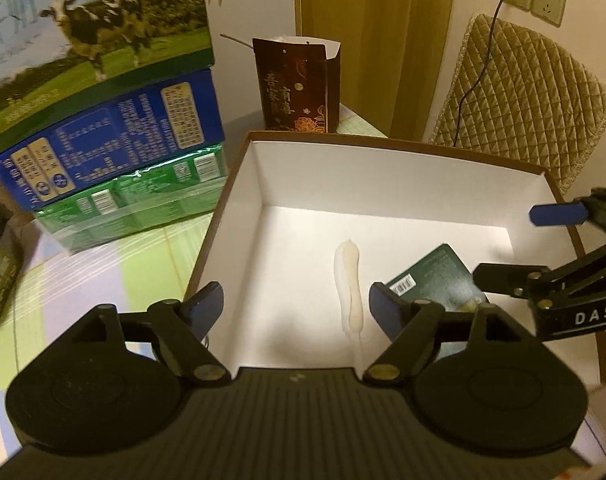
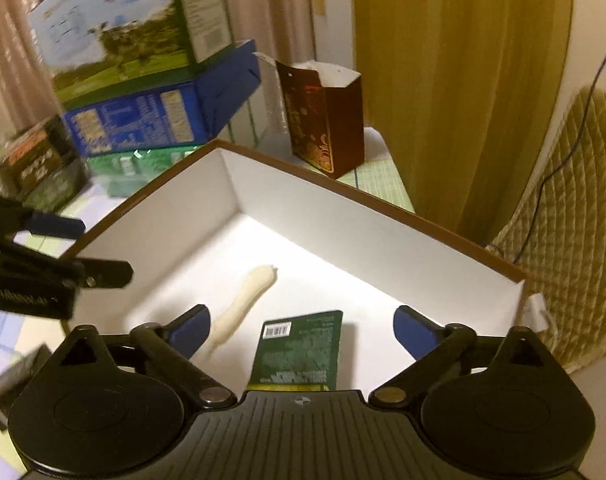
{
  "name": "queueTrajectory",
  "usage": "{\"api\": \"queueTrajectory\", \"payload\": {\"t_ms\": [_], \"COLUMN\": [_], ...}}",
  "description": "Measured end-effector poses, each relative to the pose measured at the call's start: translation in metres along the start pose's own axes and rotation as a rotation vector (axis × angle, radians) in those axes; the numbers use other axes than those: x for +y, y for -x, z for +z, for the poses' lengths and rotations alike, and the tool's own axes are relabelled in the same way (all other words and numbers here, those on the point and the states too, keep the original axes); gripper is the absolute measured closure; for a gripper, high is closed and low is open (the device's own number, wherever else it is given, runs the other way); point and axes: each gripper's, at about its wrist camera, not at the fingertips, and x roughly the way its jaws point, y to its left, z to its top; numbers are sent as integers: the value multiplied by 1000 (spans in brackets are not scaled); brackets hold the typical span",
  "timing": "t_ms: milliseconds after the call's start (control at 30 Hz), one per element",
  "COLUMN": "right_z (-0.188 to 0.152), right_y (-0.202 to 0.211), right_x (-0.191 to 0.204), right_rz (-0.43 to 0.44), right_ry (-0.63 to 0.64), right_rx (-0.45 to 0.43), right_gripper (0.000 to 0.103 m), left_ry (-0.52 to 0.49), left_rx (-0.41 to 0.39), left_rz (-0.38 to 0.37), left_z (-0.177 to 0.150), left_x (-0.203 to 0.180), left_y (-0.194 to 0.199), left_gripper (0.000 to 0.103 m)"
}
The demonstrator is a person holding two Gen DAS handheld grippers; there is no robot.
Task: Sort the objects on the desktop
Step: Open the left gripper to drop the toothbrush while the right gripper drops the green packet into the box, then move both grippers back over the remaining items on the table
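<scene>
two items sorted: a cream spatula-like piece (image 2: 245, 307) and a dark green packet (image 2: 299, 350) lie in the white-lined box (image 2: 367, 196), both grippers' (image 1: 297, 306) (image 2: 301, 326) jaws wide and empty; cartons (image 2: 35, 174) remain on the counter (image 1: 103, 256).

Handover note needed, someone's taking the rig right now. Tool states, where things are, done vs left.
Left tool: open, empty, over the box's near-left edge.
Right tool: open, empty, above the green packet.
White-lined brown cardboard box: holds a cream elongated plastic piece and a dark green flat barcoded packet, lying apart on the floor.
Done: those two are in the box.
Left: likely the dark packaged boxes on the table left of the box, though these views don't settle it.
</scene>
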Motion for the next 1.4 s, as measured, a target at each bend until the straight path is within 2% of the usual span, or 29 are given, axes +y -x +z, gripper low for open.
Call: {"api": "queueTrajectory", "payload": {"t_ms": [233, 467, 800, 1167, 1400], "right_z": [-16, -32, -70, -119, -146], "right_y": [26, 64, 118, 160, 164], "right_x": [10, 22, 40, 85, 104], "right_rz": [-1, 36, 37, 15, 5], "right_ry": [51, 92, 65, 43, 16], "right_rx": [-9, -65, -120, -109, -66], "right_gripper": [2, 2, 2, 2, 2], "left_ry": [-3, 32, 28, 22, 62], "left_rx": [-24, -63, -86, -116, -81], "left_rz": [4, 1, 2, -26, -54], "left_z": [-19, -47, -94, -151, -194], "left_x": [-8, -14, -12, 2, 12], "left_y": [36, 83, 139, 189, 199], "left_gripper": [23, 23, 23, 23, 23]}}
